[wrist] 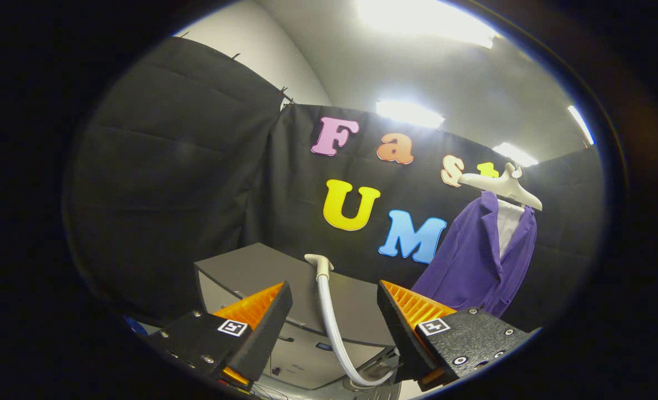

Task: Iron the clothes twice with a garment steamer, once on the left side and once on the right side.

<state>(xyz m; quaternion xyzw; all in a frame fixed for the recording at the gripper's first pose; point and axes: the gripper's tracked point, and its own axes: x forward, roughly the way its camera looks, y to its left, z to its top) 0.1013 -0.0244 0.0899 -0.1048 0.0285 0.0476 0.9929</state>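
Note:
A purple jacket (470,264) hangs on a white hanger (501,186) before the black cloth wall, beyond my right finger, with a white lining (509,222) showing at its collar. The steamer's white head (319,260) stands upright on its white hose (334,333), just ahead of my fingers and in the gap between them. The hose curves down to a grey base (373,383) below. My gripper (333,285) is open; its fingers (262,311) stand on either side of the hose without touching it.
A grey box-shaped unit (251,264) sits behind the hose, beyond my left finger. Black cloth walls (167,183) close the booth at the back and left. Bright ceiling lights (412,114) shine above.

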